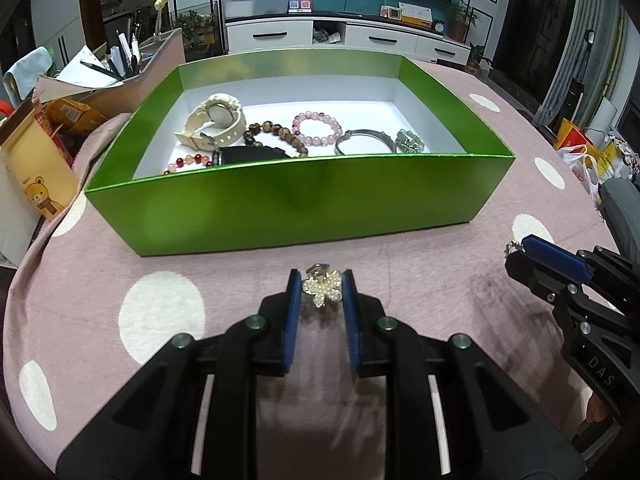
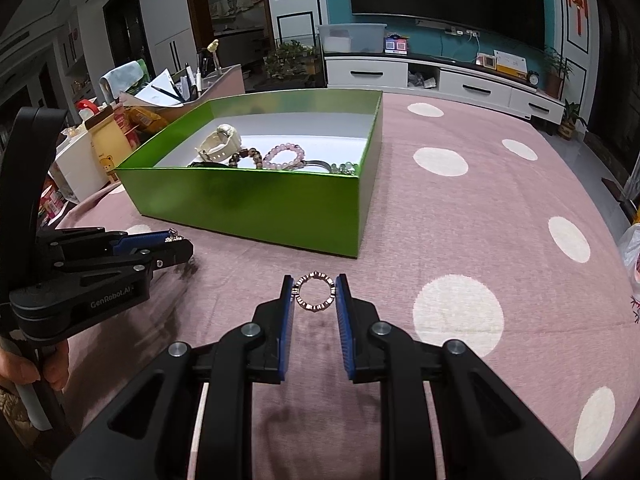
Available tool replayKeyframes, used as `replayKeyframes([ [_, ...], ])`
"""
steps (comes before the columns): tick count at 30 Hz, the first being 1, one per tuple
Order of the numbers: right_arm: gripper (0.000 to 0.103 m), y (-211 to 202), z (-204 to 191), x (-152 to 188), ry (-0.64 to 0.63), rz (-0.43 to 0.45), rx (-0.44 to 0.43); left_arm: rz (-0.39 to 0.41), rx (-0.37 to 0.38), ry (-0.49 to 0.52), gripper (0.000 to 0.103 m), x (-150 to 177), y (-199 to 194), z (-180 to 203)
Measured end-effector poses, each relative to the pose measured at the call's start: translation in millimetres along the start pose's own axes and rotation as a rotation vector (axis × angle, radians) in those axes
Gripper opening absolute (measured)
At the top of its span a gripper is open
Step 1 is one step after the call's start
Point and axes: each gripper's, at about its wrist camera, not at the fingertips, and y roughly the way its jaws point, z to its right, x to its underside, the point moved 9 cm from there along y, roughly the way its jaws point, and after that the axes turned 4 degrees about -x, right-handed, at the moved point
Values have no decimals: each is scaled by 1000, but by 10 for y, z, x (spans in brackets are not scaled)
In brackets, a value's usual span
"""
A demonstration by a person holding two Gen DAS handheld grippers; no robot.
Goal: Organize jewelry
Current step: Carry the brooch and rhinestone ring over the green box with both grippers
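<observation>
Pearl flower brooch (image 1: 322, 289): pinched in left tongs (image 1: 320, 292). Beaded ring (image 2: 314, 291): pinched in right tongs (image 2: 314, 294). Green box (image 1: 280, 204) at 12 o'clock, holding bracelets, on bench (image 1: 440, 272).

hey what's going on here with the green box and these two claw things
A person is sorting jewelry into the green box on a pink polka-dot tablecloth, holding a claw in each hand. The left claw grips a pearl flower brooch; the right claw grips a small beaded ring. Both are in front of the box, not over it yet. Already inside lie a cream watch, a pink bead bracelet, a brown bead bracelet and a silver bangle.
</observation>
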Motion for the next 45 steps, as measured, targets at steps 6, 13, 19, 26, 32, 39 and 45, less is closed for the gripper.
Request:
replayKeyframes([
  [6,20,-17,-89,-31,-15,4,-6,11,-12,-6,20,-7,-70,-68],
  [13,20,-68,-165,-87,-23,15,-11,35,-23,-10,20,-56,-169,-118],
  [19,20,-113,-213,-122,-29,23,-14,47,-25,-10,20,-82,-237,-127],
  [26,20,-152,-238,-180,-31,35,-15,66,-30,-4,20,-123,-308,-134],
  [32,20,-196,-277,-252,-38,51,-17,79,-33,-2,20,-169,-356,-158],
  [39,20,-223,-322,-326,-50,62,-17,88,-34,2,20,-203,-406,-161],
  [45,20,-258,-349,-406,-59,76,-15,104,-37,8,20,-258,-459,-165],
])
